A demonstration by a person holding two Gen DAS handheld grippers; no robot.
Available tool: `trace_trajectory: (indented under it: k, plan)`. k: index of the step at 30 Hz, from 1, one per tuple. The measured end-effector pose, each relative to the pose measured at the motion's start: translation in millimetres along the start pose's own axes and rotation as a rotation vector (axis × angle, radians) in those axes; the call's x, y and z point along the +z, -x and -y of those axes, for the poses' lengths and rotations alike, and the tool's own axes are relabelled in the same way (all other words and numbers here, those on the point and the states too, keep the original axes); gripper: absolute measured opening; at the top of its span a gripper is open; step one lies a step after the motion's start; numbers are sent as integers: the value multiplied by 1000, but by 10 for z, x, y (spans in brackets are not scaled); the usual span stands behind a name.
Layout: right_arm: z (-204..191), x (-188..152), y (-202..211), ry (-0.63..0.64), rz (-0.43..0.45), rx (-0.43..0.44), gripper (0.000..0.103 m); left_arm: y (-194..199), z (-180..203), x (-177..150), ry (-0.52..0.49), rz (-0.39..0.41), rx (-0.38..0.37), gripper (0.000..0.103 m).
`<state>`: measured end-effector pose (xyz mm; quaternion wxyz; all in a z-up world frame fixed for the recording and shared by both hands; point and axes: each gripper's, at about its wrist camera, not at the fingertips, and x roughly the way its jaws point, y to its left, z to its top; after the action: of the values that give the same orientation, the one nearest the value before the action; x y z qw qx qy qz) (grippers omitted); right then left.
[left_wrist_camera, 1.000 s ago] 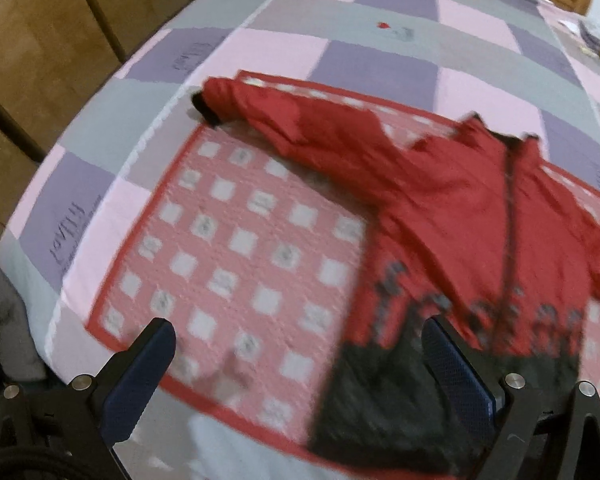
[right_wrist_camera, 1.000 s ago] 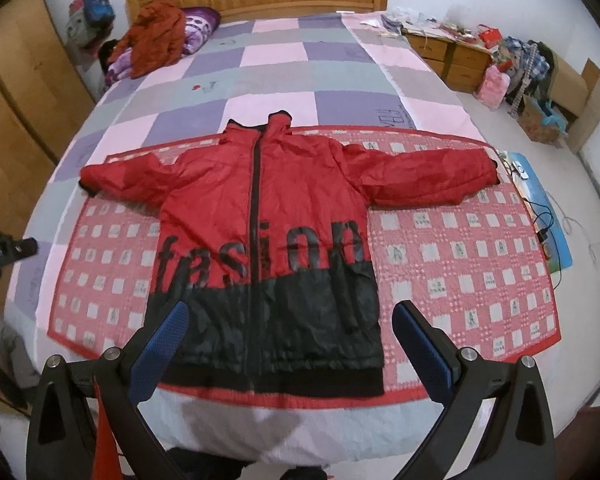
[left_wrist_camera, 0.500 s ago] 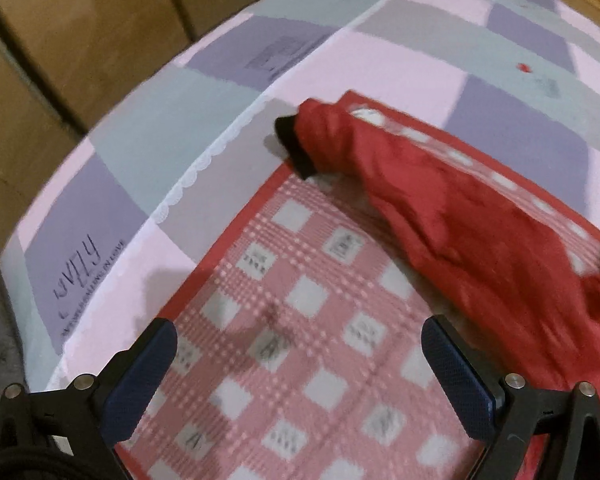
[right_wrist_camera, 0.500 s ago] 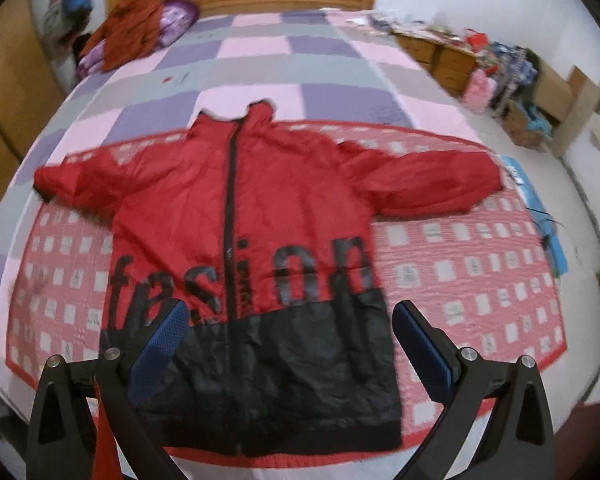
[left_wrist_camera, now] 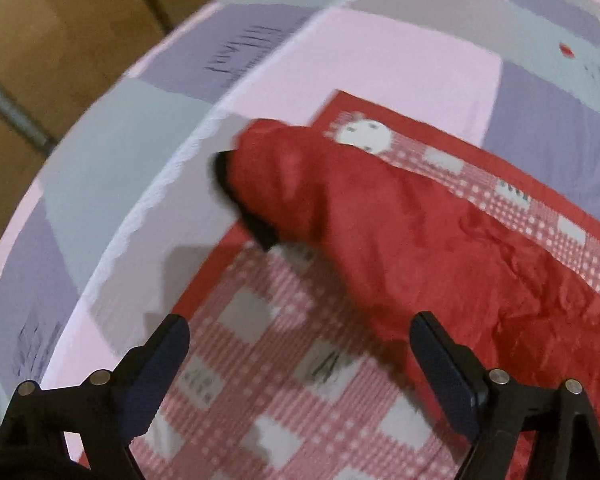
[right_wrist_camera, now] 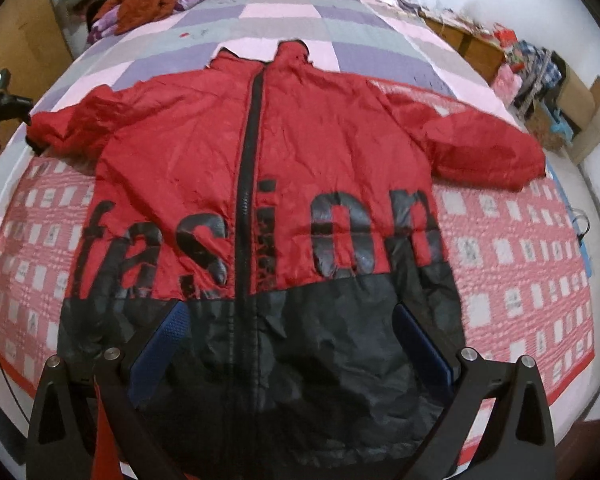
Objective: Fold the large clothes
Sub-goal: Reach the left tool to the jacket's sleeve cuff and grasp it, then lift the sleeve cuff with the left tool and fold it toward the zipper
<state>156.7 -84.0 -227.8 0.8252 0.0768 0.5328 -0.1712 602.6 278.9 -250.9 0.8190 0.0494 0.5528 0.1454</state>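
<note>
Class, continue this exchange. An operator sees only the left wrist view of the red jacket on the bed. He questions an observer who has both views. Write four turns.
Operator: I see one red sleeve with a black cuff. How does the rest lie?
Observer: The jacket lies flat, front up, with both sleeves spread out sideways.
Operator: Where are the right tongs?
Observer: The right tongs hang open over the jacket's black lower part and grip nothing.
</note>
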Motion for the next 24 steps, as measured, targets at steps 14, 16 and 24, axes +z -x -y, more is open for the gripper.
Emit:
trace_trajectory:
  k: [14, 16, 24]
  plan:
    - [-114, 147, -164, -13, 59, -63, 103, -709, 193, 48, -15, -91, -300, 9]
    - [-167, 145, -154, -8, 64, -77, 103, -498, 65, -9, 2, -12, -315, 7]
    - [-337, 203, 139, 5, 137, -82, 103, 48, -1052, -650, 75, 119, -313, 9]
